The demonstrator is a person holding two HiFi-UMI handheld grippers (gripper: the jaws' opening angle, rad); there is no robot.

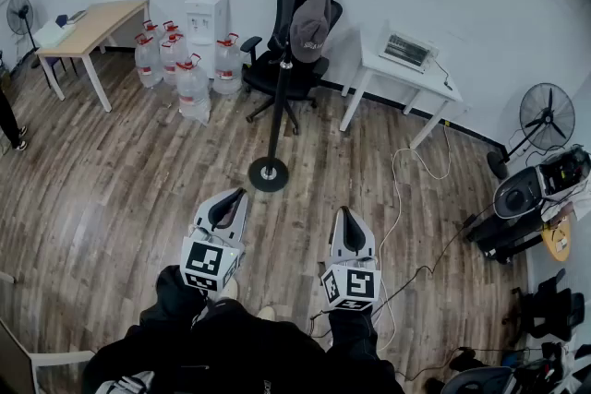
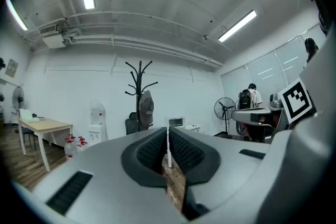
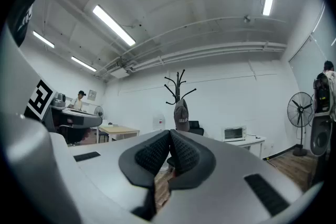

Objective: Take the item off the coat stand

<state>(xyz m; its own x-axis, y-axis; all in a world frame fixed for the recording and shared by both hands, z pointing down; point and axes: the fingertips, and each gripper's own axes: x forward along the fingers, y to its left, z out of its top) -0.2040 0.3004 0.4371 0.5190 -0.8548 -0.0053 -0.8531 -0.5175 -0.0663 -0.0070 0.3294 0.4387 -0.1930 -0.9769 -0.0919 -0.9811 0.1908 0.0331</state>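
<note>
A black coat stand (image 1: 282,60) rises from a round base on the wooden floor ahead of me. A grey cap (image 1: 310,25) hangs on it; the cap (image 3: 181,115) also shows in the right gripper view and, in the left gripper view, the cap (image 2: 146,106) hangs beside the stand (image 2: 139,93). My left gripper (image 1: 238,194) and right gripper (image 1: 346,214) are held low in front of me, well short of the stand. Both are shut with nothing between their jaws.
A black office chair (image 1: 277,69) stands right behind the coat stand. Several water bottles (image 1: 180,60) and a dispenser (image 1: 207,5) are to its left, a wooden desk (image 1: 92,28) farther left. A white table (image 1: 406,74) and a floor fan (image 1: 545,120) stand right; cables trail across the floor.
</note>
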